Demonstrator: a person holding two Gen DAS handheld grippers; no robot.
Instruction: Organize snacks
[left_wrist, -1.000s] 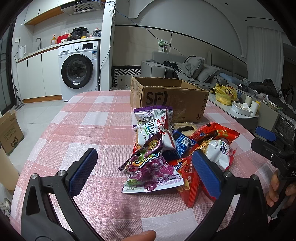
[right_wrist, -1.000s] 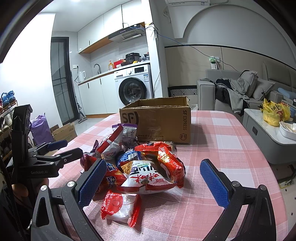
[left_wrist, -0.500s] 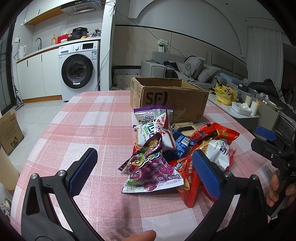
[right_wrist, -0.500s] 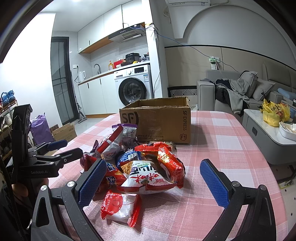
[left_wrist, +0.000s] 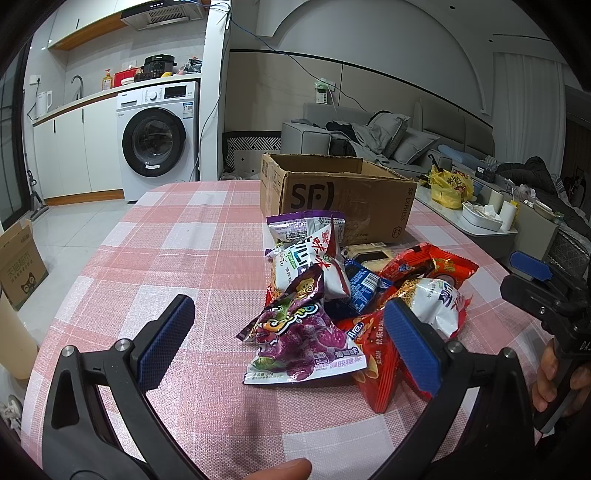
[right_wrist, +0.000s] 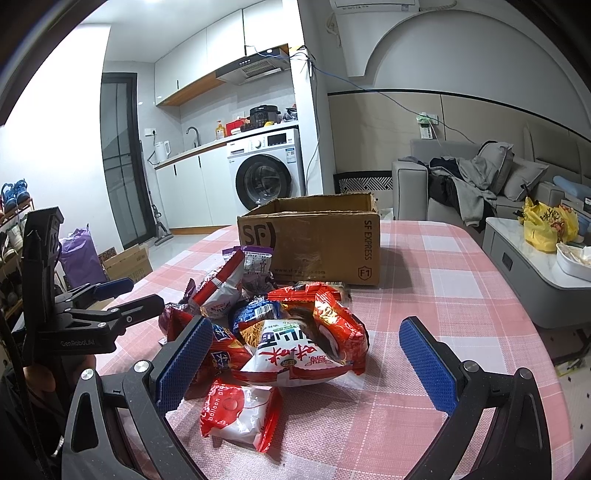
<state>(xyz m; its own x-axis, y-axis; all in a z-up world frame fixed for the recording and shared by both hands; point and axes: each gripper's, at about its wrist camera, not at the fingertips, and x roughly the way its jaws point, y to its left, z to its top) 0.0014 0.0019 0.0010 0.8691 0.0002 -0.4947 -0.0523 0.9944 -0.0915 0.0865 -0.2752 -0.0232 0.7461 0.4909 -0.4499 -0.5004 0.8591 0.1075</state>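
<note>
snack packets heaped just in front of cardboard box, none inside yet. left gripper and right gripper both spread wide, empty, flanking the heap, likely poised for first pick.

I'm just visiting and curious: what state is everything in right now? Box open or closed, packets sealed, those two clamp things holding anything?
Cardboard box: open at the top, upright on the table; contents hidden.
Snack packets: sealed as far as visible, heaped outside the box.
Purple candy bag: lying at the pile's near edge.
Left gripper: open, empty.
Right gripper: open, empty.
Washing machine: door shut.
</note>
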